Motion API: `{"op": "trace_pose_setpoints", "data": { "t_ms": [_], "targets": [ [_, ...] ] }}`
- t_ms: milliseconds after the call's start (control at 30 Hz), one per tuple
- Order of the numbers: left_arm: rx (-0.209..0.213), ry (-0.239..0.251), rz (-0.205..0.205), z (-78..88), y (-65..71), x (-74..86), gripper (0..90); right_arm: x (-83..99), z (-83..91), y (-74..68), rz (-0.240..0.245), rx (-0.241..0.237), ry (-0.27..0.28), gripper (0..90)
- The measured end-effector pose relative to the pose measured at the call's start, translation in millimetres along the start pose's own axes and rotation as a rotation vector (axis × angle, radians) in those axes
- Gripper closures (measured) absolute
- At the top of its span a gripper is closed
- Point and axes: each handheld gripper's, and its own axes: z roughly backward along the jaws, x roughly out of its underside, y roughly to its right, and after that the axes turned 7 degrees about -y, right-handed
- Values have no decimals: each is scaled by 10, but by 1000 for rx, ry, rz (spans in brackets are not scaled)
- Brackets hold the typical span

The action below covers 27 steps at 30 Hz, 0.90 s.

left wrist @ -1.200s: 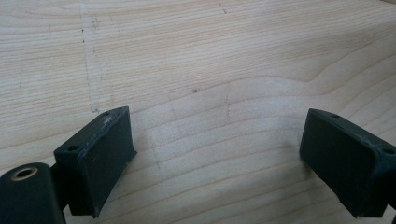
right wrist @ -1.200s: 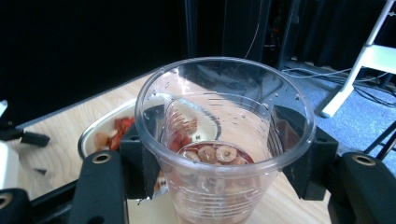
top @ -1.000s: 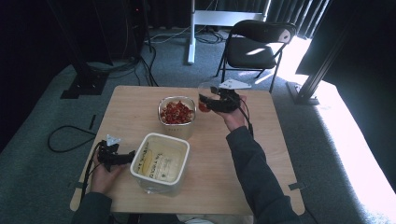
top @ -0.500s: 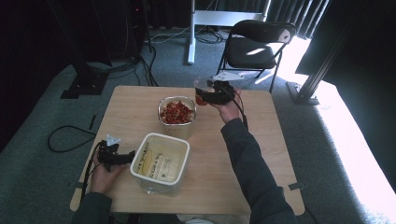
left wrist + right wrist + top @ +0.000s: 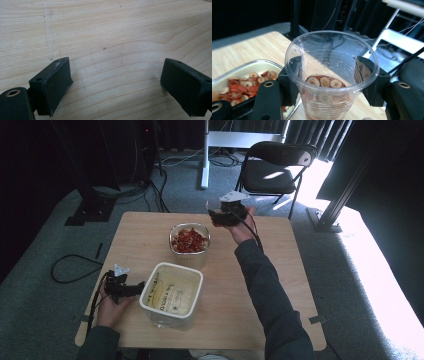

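Observation:
My right gripper (image 5: 332,82) is shut on a clear plastic cup (image 5: 325,102), which stands upright with a few red and pale slices (image 5: 324,81) at its bottom. Its jaws have just been closing a little on the cup. In the high view that gripper (image 5: 220,216) hovers over the table's far edge, to the right of a glass bowl (image 5: 189,240) of the same red slices. The bowl (image 5: 242,80) lies just left of the cup. My left gripper (image 5: 131,289) rests on the table, touching or nearly touching the left side of a white tub (image 5: 197,287). Its jaws (image 5: 117,85) stand wide open over bare wood.
The wooden table (image 5: 290,270) has free room at its right half and front left corner. A black folding chair (image 5: 277,170) stands beyond the far edge. A black cable (image 5: 70,267) loops on the carpet at the left.
My right gripper has drawn back from the bowl toward the far edge, rising slightly and turning the cup from a tilt to upright. The left hand has stayed put.

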Motion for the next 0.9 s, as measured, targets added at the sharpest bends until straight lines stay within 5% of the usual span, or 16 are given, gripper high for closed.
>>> {"op": "trace_pose_setpoints", "data": {
  "t_ms": [600, 900],
  "targets": [
    [-1, 2, 0, -1, -1, 0, 103, -131, -78, -317, 347, 226, -106, 402],
    [0, 2, 0, -1, -1, 0, 103, -92, -127, -387, 451, 269, -149, 406]
  ]
}}
